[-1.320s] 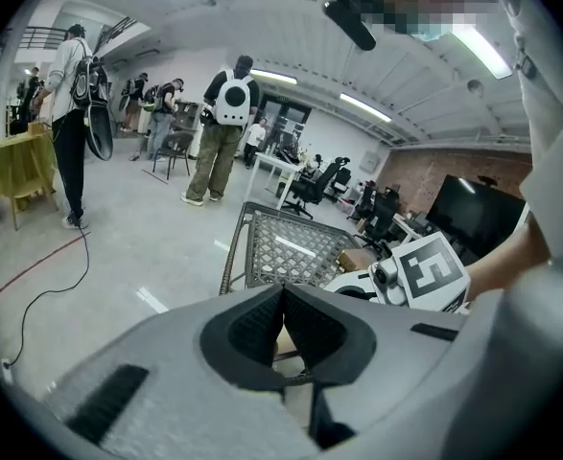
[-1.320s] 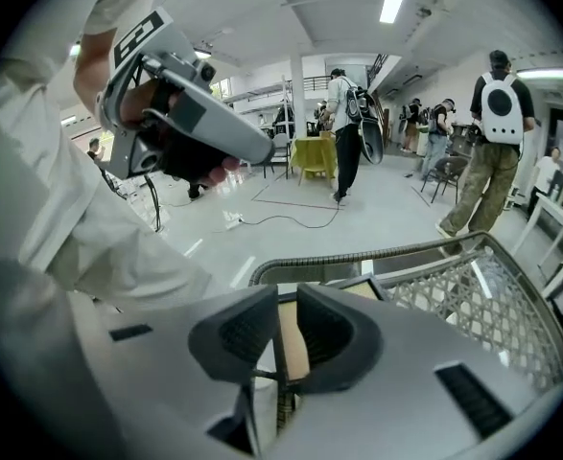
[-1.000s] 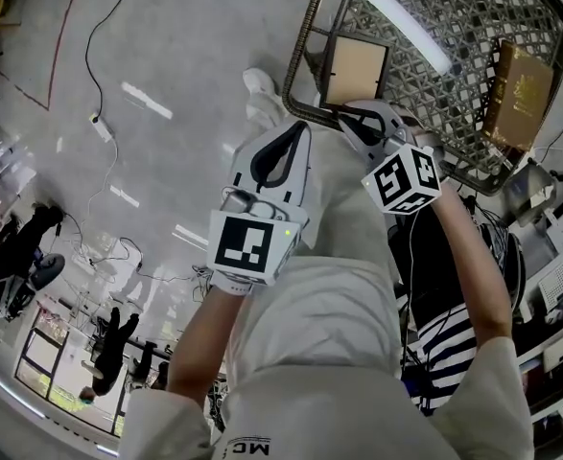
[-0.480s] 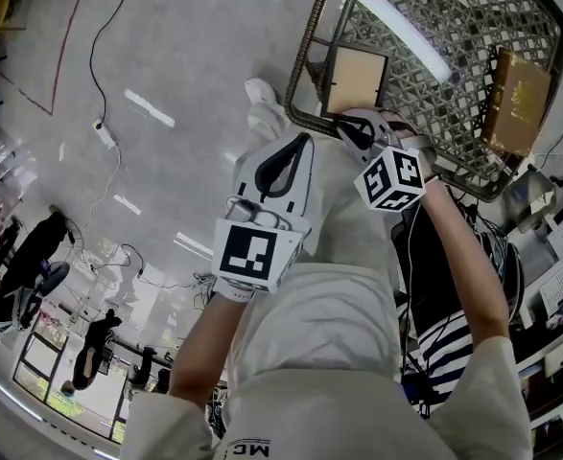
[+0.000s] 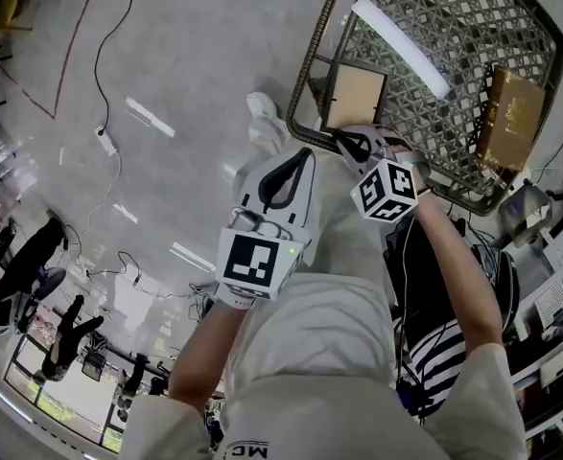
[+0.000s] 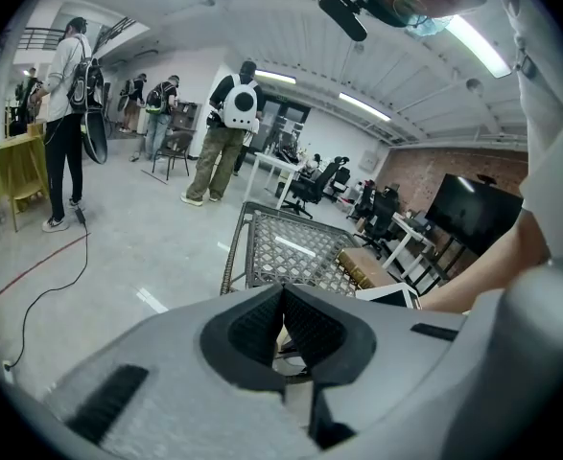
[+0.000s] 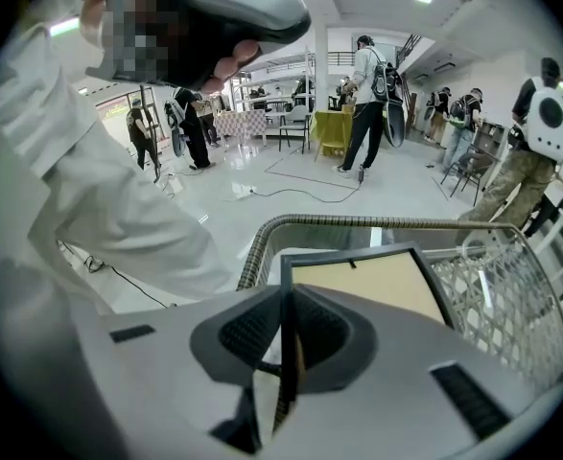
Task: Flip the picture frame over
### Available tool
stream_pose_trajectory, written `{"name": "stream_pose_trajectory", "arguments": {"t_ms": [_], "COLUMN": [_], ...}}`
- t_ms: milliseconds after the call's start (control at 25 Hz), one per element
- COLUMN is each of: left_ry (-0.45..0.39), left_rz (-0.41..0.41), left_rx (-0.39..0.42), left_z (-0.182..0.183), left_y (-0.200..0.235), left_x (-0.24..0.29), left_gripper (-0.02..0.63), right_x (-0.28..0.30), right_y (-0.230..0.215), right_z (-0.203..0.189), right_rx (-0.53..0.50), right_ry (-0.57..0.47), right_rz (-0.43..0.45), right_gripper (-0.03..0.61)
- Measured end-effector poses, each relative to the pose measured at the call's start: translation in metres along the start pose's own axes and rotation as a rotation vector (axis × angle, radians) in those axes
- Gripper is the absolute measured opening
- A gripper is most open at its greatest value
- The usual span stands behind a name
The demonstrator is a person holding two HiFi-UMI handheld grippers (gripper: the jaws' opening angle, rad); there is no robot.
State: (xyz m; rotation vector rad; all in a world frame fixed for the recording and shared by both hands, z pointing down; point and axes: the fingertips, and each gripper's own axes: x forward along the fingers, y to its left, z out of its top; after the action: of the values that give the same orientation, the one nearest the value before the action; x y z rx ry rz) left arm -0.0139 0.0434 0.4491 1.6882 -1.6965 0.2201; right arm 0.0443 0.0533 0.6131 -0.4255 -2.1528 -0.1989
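The picture frame [image 5: 356,97] lies on the near left corner of a woven wire table [image 5: 310,56], its tan backing board facing up inside a dark border. My right gripper [image 5: 351,138] is shut on the frame's near edge. In the right gripper view the dark edge of the frame [image 7: 367,286] runs down between the jaws of the right gripper [image 7: 286,303]. My left gripper [image 5: 299,152] is shut with nothing in it, held off the table's near left side over the floor. From the left gripper [image 6: 283,290] the table [image 6: 286,252] shows just ahead.
A brown book-like box [image 5: 514,103] lies at the table's right side, and a ceiling light reflects as a bright strip [image 5: 401,36] on its top. Cables [image 5: 104,60] run across the grey floor at left. People stand and walk in the room beyond.
Almost nothing has changed. The right gripper keeps its hold on the frame's near edge and has shifted slightly with it. The left gripper has stayed in place.
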Motion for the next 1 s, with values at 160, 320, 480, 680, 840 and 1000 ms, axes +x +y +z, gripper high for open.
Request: {"name": "stream_pose_trajectory", "arguments": {"t_ms": [160,320,480,680,840,1000], "left_ry": [-0.002,-0.006,-0.011,-0.018,-0.012,-0.016], "left_rz": [-0.001,-0.009,-0.005,-0.003,-0.003,-0.002], "left_rx": [0.012,0.041,0.038,0.024,0.041,0.018], "left_z": [0.001,-0.002,-0.001,0.002,-0.003,0.003], "left_y": [0.001,0.002,0.002,0.003,0.005,0.003], "left_x": [0.000,-0.002,-0.003,-0.003,-0.005,-0.003], "left_gripper": [0.025,0.025,0.025,0.025,0.025,0.025], "right_x": [-0.001,-0.008,-0.016,-0.026,-0.031,-0.039], "right_y": [-0.002,-0.005,-0.008,-0.016,-0.016,-0.018], "right_z": [0.003,0.010,0.017,0.026,0.034,0.042], "right_rx": [0.043,0.115,0.194,0.290,0.351,0.413], "right_ry": [-0.008,-0.049,-0.082,-0.128,-0.167,-0.194], "right_rz": [0.018,0.029,0.045,0.066,0.099,0.142], "right_gripper": [0.052,0.052,0.051,0.051,0.051,0.051]}}
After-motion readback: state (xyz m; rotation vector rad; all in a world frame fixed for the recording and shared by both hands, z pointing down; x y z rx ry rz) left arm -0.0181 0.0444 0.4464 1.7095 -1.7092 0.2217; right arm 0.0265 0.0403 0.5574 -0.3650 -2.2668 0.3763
